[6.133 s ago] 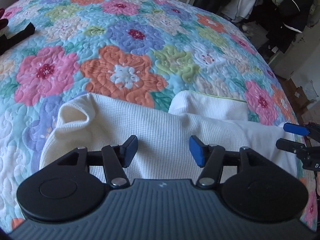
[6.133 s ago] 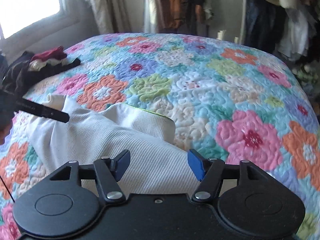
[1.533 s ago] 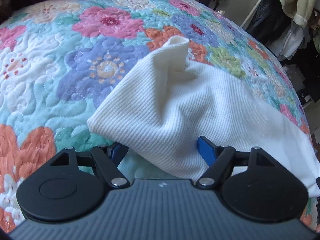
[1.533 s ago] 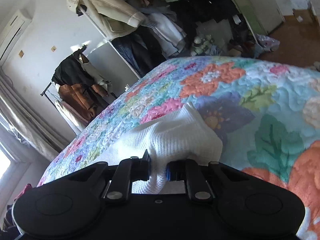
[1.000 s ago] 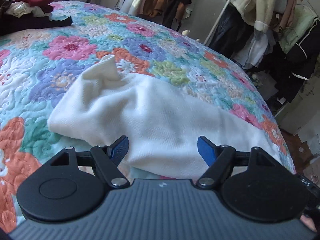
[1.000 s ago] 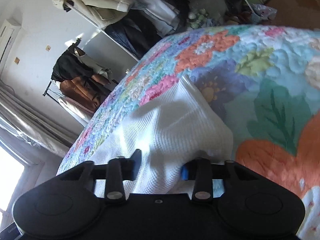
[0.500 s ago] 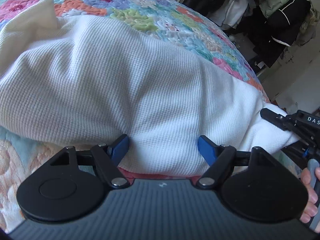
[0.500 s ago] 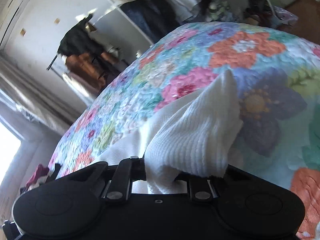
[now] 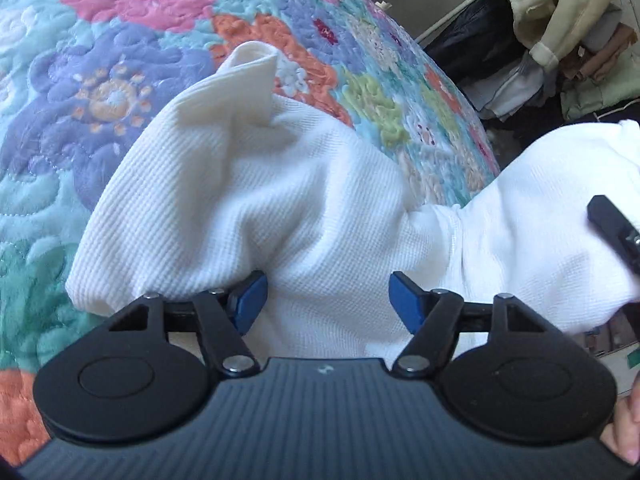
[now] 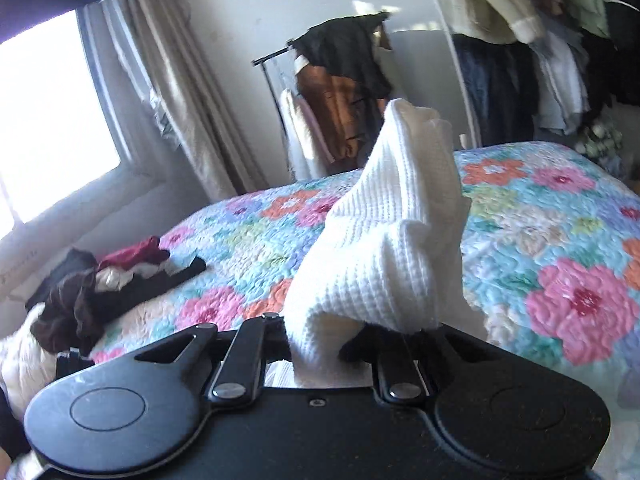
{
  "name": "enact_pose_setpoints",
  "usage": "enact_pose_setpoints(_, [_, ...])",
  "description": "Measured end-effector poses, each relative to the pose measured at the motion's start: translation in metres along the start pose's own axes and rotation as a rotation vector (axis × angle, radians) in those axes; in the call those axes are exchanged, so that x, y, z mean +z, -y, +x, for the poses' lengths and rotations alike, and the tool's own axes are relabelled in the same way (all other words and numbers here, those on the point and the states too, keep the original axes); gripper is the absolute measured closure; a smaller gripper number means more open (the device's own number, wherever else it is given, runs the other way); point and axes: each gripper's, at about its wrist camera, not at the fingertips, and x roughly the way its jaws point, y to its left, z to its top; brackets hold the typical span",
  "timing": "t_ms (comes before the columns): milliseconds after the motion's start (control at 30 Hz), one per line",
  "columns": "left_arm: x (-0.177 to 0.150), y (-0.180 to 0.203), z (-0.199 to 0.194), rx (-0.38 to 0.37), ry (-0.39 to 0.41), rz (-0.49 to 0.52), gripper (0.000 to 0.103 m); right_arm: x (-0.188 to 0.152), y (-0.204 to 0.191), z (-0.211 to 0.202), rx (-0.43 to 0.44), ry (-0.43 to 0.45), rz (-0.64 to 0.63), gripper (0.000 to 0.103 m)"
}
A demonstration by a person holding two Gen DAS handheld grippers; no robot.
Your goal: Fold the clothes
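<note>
Two grippers are working one white garment (image 9: 280,200) on the flowered quilt (image 9: 100,100), and both are busy. The right gripper (image 10: 352,344) is pinching a bunched corner of the knit and lifting it clear of the bed, its jaws narrowing the last bit onto the cloth, with a peak of fabric standing up over its fingers. The left gripper (image 9: 324,296) is at the near edge with its blue pads (image 9: 250,294) about half apart and closing in, cloth lying between them but, as far as I can judge, not yet pressed.

To do this step well, the left should be taking a full bite of the edge, both layers if there are two, before the right carries its corner across. Both hands should be keeping the span between them taut and level, so the fold line is landing straight rather than sagging in the middle.

This fabric is a waffle-textured knit, soft and thick, and it is slumping into rounded folds instead of sharp creases. A ribbed cuff or sleeve end (image 9: 252,56) is poking up at the far side; whether it is a sleeve is hard to tell through the fisheye. Underneath, the quilt is puffy and stitched, likely gripping the knit a little. Dark clothes (image 10: 100,280) are heaped well apart, near the window.
</note>
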Motion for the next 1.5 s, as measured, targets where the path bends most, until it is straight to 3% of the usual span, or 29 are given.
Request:
enact_pose_setpoints(67, [0.012,-0.016,-0.001,-0.046,-0.026,-0.052,0.045,-0.004,-0.018,0.018,0.031,-0.037,-0.033,0.085])
enact_pose_setpoints(167, [0.024,-0.038,-0.011,-0.101,0.011,-0.150,0.046,-0.021,-0.054,0.054,0.009,-0.134,-0.220,0.085])
enact_pose_setpoints(200, [0.027,-0.044,-0.013,-0.123,0.002,-0.156,0.046,-0.031,-0.061,0.062,0.003,-0.153,-0.254,0.085])
enact_pose_setpoints(233, [0.028,-0.048,-0.014,-0.139,-0.006,-0.151,0.053,-0.041,-0.069,0.069,-0.002,-0.171,-0.286,0.085])
enact_pose_setpoints(267, [0.029,-0.053,-0.016,-0.122,-0.004,-0.151,0.056,-0.050,-0.076,0.077,-0.007,-0.189,-0.318,0.086])
enact_pose_setpoints(367, [0.028,-0.073,-0.024,-0.179,0.007,-0.181,0.055,-0.072,-0.092,0.082,-0.007,-0.190,-0.432,0.085])
enact_pose_setpoints(567, [0.028,-0.080,-0.047,-0.102,0.066,-0.142,0.051,-0.088,-0.104,0.082,-0.022,-0.189,-0.541,0.085])
enact_pose_setpoints(700, [0.033,-0.085,-0.057,-0.120,0.066,-0.139,0.050,-0.107,-0.124,0.092,-0.033,-0.211,-0.686,0.057])
enact_pose_setpoints(800, [0.038,-0.081,-0.062,-0.151,0.096,-0.138,0.050,-0.128,-0.141,0.091,-0.046,-0.189,-0.817,0.055])
enact_pose_setpoints(867, [0.039,-0.077,-0.065,-0.180,0.100,-0.124,0.048,-0.129,-0.138,0.086,0.038,-0.191,-0.772,0.056])
enact_pose_setpoints(1000, [0.034,-0.070,-0.070,-0.218,0.108,-0.091,0.038,-0.110,-0.110,0.087,0.133,-0.207,-0.509,0.055])
enact_pose_setpoints(1100, [0.031,-0.066,-0.063,-0.193,0.088,-0.040,0.033,-0.105,-0.105,0.080,0.176,-0.209,-0.452,0.054])
enact_pose_setpoints(1200, [0.026,-0.065,-0.047,-0.120,0.040,0.014,0.032,-0.102,-0.097,0.061,0.238,-0.210,-0.370,0.052])
enact_pose_setpoints(1267, [0.018,-0.064,-0.042,-0.077,0.062,0.035,0.033,-0.104,-0.089,0.044,0.275,-0.215,-0.305,0.053])
enact_pose_setpoints(1300, [0.016,-0.063,-0.042,-0.050,0.080,0.043,0.037,-0.107,-0.084,0.034,0.286,-0.218,-0.282,0.053])
enact_pose_setpoints(1367, [0.011,-0.060,-0.042,0.000,0.113,0.058,0.060,-0.112,-0.074,0.012,0.289,-0.211,-0.230,0.053])
enact_pose_setpoints(1433, [0.012,-0.057,-0.046,0.007,0.133,0.079,0.093,-0.112,-0.062,-0.013,0.249,-0.170,-0.185,0.053])
enact_pose_setpoints(1500, [0.012,-0.053,-0.053,0.004,0.160,0.078,0.094,-0.105,-0.047,-0.034,0.188,-0.109,-0.139,0.052])
